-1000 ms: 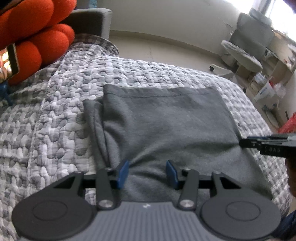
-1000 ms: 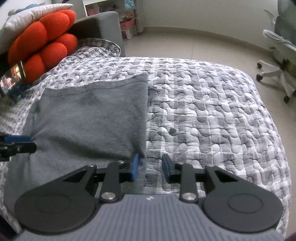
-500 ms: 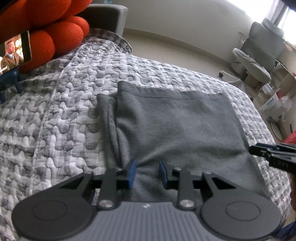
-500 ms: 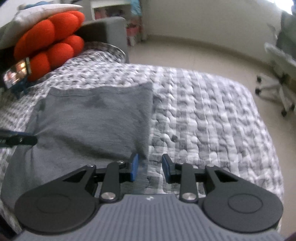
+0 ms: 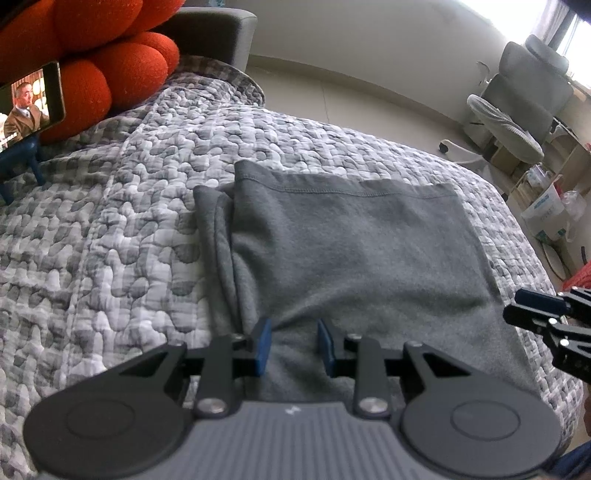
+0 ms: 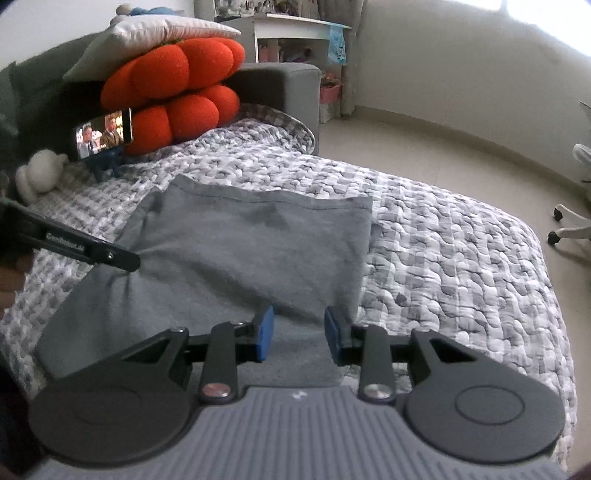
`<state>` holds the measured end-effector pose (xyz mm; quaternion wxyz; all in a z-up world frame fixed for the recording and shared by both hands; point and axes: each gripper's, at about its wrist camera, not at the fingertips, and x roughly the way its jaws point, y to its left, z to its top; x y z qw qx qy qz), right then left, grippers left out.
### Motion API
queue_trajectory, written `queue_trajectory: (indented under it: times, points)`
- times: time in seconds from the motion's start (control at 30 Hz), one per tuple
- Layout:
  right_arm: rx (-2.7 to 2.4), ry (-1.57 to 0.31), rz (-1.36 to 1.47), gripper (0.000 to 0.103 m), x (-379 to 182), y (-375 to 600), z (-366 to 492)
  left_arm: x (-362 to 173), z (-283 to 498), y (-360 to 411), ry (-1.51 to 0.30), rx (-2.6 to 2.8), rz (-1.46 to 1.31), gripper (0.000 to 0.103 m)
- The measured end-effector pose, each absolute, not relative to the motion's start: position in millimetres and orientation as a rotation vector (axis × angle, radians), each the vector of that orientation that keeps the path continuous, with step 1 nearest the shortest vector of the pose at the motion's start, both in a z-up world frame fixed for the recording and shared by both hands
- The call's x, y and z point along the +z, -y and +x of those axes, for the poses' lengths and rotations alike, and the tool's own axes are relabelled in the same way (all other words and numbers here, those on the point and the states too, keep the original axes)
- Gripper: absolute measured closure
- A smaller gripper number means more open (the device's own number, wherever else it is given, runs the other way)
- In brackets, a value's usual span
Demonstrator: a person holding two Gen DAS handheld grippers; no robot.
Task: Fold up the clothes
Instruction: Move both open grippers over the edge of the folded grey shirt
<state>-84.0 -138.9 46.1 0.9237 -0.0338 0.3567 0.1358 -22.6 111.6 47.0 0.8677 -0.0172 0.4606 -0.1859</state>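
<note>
A grey garment [image 5: 351, 240] lies folded into a rectangle on the quilted bed, its hem toward the far side. My left gripper [image 5: 293, 345] sits at its near left part. The blue pads stand a little apart with a thick ridge of cloth pinched between them. In the right wrist view the left gripper [image 6: 125, 258] bites the garment [image 6: 258, 240], and creases fan out from its tip. My right gripper [image 6: 299, 339] holds the garment's near right edge the same way. From the left wrist view the right gripper [image 5: 532, 310] shows at that edge. A taut ridge runs between the two.
The grey-and-white quilt [image 6: 461, 258] covers the bed. At the head end are orange cushions [image 6: 173, 92], a white pillow [image 6: 147, 33], a phone on a blue stand [image 6: 103, 138] and a white plush [image 6: 38, 173]. An office chair [image 5: 517, 103] stands on the floor beyond.
The left pads have narrowed onto the cloth. The right gripper has shifted left from the quilt onto the garment's edge, and its view has tipped up. Creases now run between both grippers.
</note>
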Motion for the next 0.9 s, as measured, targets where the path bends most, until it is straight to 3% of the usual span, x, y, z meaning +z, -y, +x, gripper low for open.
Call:
queue_trajectory:
  times: [0.4,0.73,0.9]
  points:
    - [0.208,-0.801,-0.043,0.068,34.7,139.2,-71.0,48.0,-28.9,-107.1,-0.946,-0.381,0.029,0.073]
    - [0.3,-0.753,-0.036,0.068,41.6,111.1,-72.9,53.7,-35.8,-97.6,-0.897,-0.404,0.033,0.071]
    - [0.348,-0.774,-0.039,0.084,38.0,87.6,-68.6,54.6,-42.3,-86.6,-0.871,-0.444,0.05,0.071]
